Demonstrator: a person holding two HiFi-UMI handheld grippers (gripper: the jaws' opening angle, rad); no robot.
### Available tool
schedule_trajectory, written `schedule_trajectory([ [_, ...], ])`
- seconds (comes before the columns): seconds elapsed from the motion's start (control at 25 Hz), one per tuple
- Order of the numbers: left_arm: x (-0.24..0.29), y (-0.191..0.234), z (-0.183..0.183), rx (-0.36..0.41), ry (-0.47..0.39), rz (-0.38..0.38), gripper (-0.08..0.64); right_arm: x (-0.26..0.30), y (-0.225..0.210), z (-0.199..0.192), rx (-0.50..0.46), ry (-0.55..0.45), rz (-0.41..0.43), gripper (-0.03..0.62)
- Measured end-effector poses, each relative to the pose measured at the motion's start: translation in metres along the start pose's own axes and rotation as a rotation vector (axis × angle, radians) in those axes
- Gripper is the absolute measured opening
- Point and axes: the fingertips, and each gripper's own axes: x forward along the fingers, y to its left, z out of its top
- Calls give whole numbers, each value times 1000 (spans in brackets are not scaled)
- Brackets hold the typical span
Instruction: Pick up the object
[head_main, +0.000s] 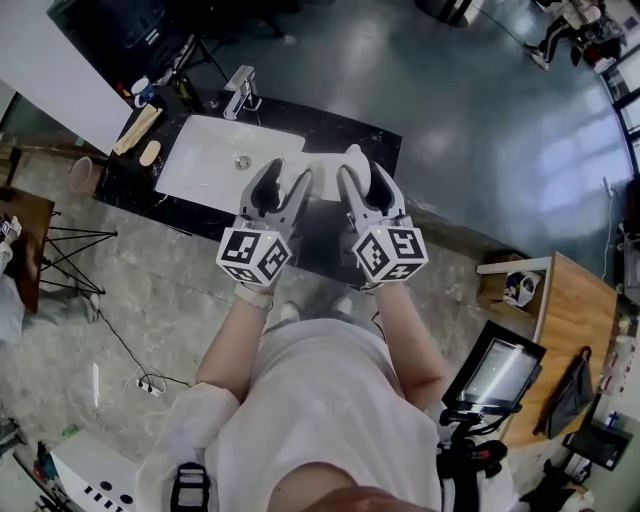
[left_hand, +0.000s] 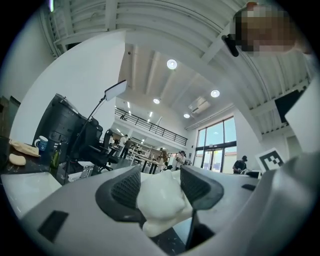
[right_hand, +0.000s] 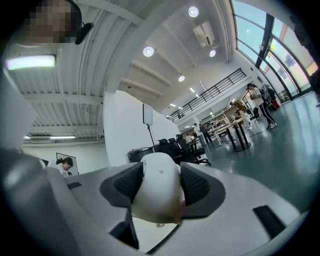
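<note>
A white, lumpy object (head_main: 325, 182) hangs between my two grippers above the black counter (head_main: 372, 136), beside the white sink (head_main: 205, 165). My left gripper (head_main: 288, 172) is shut on its left end. In the left gripper view the white lump (left_hand: 160, 202) fills the gap between the dark ribbed pads (left_hand: 127, 189). My right gripper (head_main: 362, 168) is shut on the right end. Seen from the right gripper view, a smooth rounded white part (right_hand: 157, 195) is pressed between the pads (right_hand: 196, 186). Both grippers point about level, out into the room. The object's middle is partly hidden by the fingers.
A chrome faucet (head_main: 240, 92) stands behind the sink. A wooden brush (head_main: 135, 130) and a pale soap bar (head_main: 150, 153) lie on the counter's left end. A wooden desk (head_main: 572, 320) and a monitor (head_main: 495, 375) are at the right. A power strip (head_main: 150, 383) lies on the floor.
</note>
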Motion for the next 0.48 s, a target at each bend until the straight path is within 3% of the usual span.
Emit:
schedule_trajectory([
  [0.48,-6,-10,20,6,-45,-9,235,-6,11,19,-19,-32,19,247],
])
